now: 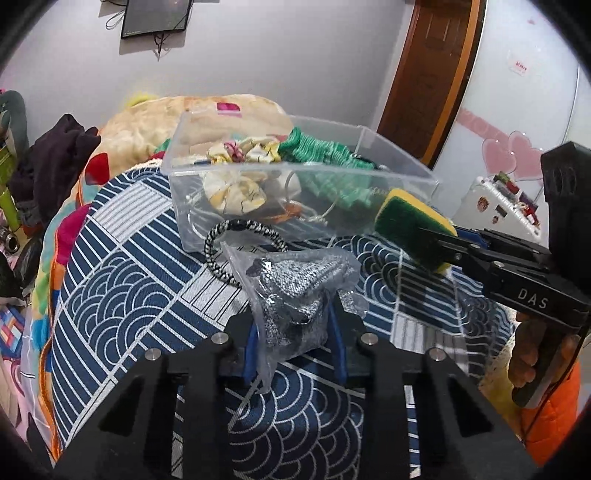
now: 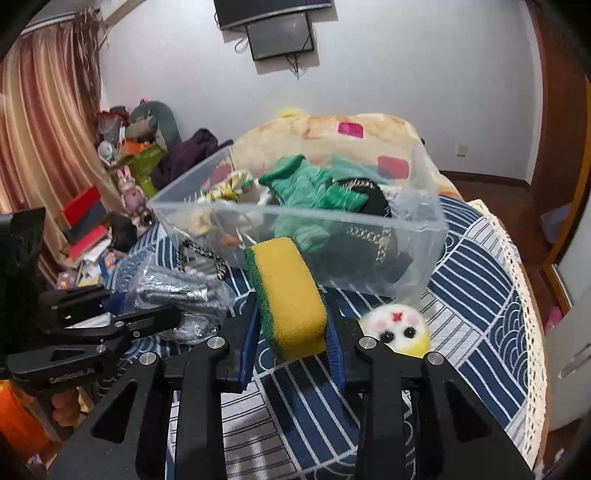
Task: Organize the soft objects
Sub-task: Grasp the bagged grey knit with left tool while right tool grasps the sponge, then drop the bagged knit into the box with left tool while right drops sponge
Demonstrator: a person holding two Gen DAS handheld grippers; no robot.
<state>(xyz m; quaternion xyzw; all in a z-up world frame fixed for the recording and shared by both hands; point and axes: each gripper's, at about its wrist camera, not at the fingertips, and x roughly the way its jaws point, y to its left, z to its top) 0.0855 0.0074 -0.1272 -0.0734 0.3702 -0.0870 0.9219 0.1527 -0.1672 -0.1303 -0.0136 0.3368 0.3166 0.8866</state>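
Covering the round worktop (image 2: 476, 280) is a navy cloth printed with white wave and stripe panels, edged on its right side with cream lace trim (image 2: 524, 295). A clear plastic bin (image 1: 399, 162) stands on the cloth toward the far side, holding a green knit item (image 2: 314, 188), a yellow floral scrunchie (image 1: 236, 192), and a dark item with a chain (image 2: 373, 236). Just in front of the bin, a black-and-white braided cord loop (image 1: 221, 240) lies on the cloth. The left hand-held gripper (image 1: 295, 332) is clamped on a silver-grey fabric piece in a clear plastic bag (image 1: 291, 295), held above the cloth near the bin's front wall. The right hand-held gripper (image 2: 291, 332) is closed on a yellow sponge with a green scouring face (image 2: 288, 299), raised just in front of the bin; in the left wrist view the sponge (image 1: 410, 229) sits close to the bin's right front corner. A small white and yellow plush face (image 2: 399, 328) rests on the cloth just to the right of that gripper. Beyond the worktop lies a bed piled with a pale patterned blanket (image 2: 325, 136) and dark clothing (image 1: 59, 155). A dark screen (image 2: 280, 35) hangs on the white wall, striped curtains (image 2: 44, 122) hang at the left, and a brown wooden door (image 1: 432, 74) stands at the right.
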